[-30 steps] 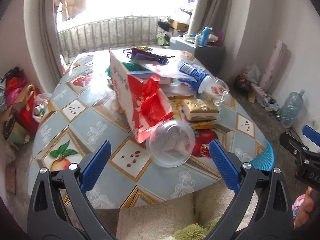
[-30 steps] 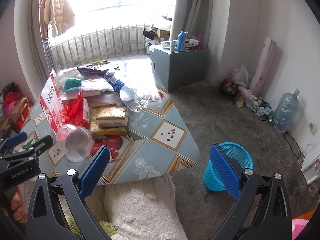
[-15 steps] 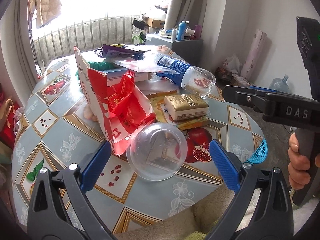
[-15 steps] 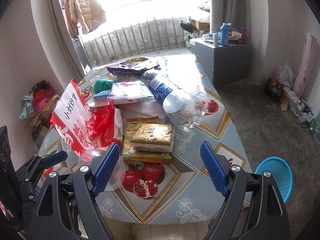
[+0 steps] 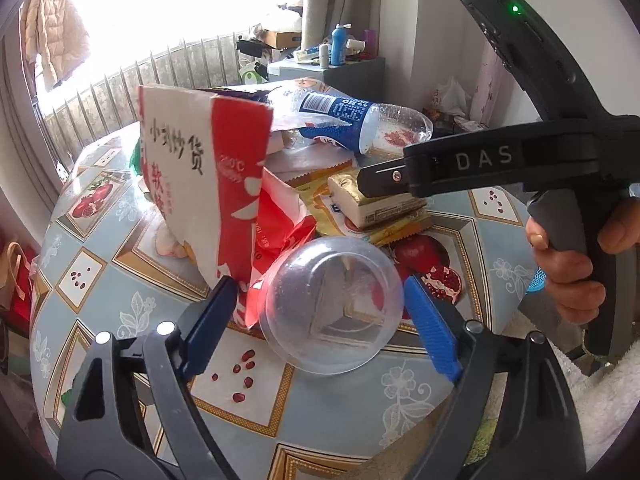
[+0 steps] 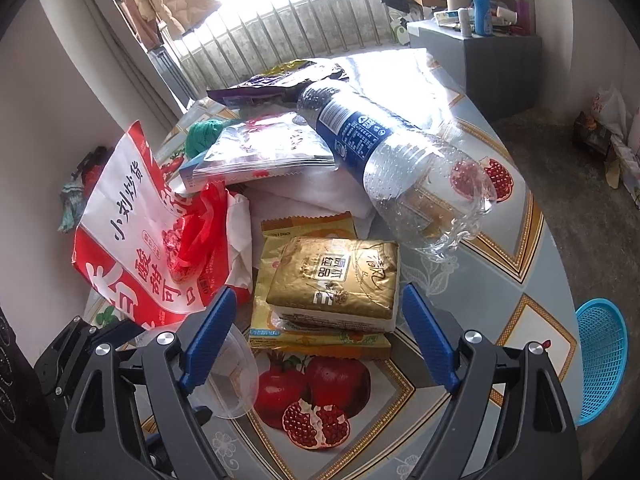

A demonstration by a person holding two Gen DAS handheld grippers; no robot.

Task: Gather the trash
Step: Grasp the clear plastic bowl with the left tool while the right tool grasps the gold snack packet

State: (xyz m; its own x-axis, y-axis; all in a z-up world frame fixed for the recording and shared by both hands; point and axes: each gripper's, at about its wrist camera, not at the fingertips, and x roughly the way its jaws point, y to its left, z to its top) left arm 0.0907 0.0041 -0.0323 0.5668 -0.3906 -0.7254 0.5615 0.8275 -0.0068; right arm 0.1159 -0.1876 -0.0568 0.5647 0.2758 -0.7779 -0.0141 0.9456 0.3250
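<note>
A clear plastic bowl [image 5: 332, 304] lies on its side on the round table [image 5: 120, 280], against a red and white paper bag [image 5: 200, 176]. My left gripper [image 5: 322, 320] has the bowl between its blue pads, and its jaws are closing. The right pad is almost at the rim; the left pad stands off it. My right gripper [image 6: 318, 332] is open just short of a gold foil packet [image 6: 336, 280], which lies on yellow snack wrappers [image 6: 304, 336]. An empty blue-labelled bottle [image 6: 400, 160] lies behind the packet.
A blue mesh basket [image 6: 600, 360] stands on the floor at the table's right edge. More wrappers and a green bundle [image 6: 204, 132] are piled at the back. A hand [image 5: 568, 272] holds the right tool close by, over the gold packet.
The right gripper swung left from over the floor and basket to the gold packet. The left gripper came down closer to the clear bowl, and its jaws narrowed around it.
</note>
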